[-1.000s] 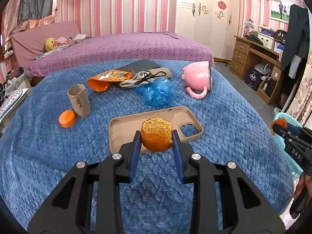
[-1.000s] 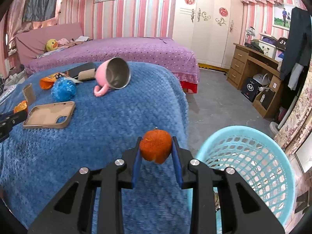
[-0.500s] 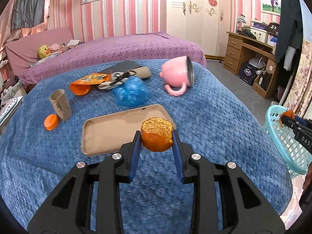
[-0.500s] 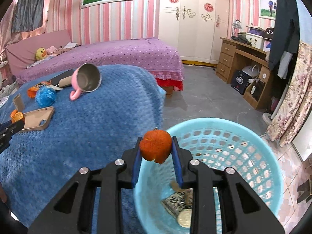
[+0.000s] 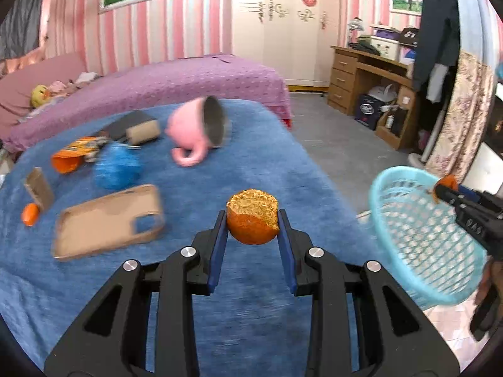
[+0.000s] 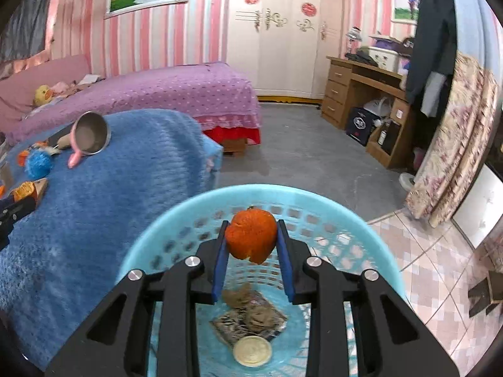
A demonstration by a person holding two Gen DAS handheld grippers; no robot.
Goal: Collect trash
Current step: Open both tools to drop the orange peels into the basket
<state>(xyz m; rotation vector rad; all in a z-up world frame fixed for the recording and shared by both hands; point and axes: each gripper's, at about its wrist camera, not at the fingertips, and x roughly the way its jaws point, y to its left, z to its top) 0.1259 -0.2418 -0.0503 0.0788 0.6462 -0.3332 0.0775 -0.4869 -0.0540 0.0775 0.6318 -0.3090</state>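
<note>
My left gripper point(image 5: 252, 226) is shut on a piece of orange peel point(image 5: 252, 220) and holds it above the blue blanket point(image 5: 267, 163), left of the light blue basket point(image 5: 424, 235). My right gripper point(image 6: 251, 242) is shut on another orange peel point(image 6: 251, 237) and holds it over the open basket point(image 6: 361, 226). A wrapper point(image 6: 251, 320) and a round lid point(image 6: 252, 351) lie on the basket's bottom. The right gripper also shows in the left wrist view point(image 5: 441, 190), over the basket's far rim.
On the blanket lie a tan phone case point(image 5: 107, 220), a blue plastic wad point(image 5: 118, 166), an orange wrapper point(image 5: 74, 155), a cardboard tube point(image 5: 143, 132), a small orange cap point(image 5: 30, 214) and a tipped pink mug point(image 5: 196, 132). A purple bed point(image 6: 163, 94) and wooden desk point(image 6: 361, 91) stand behind.
Both grippers moved right with their peels. The right one went from beside the bed edge to over the basket. The left one moved off the phone case towards the bed's right edge.
</note>
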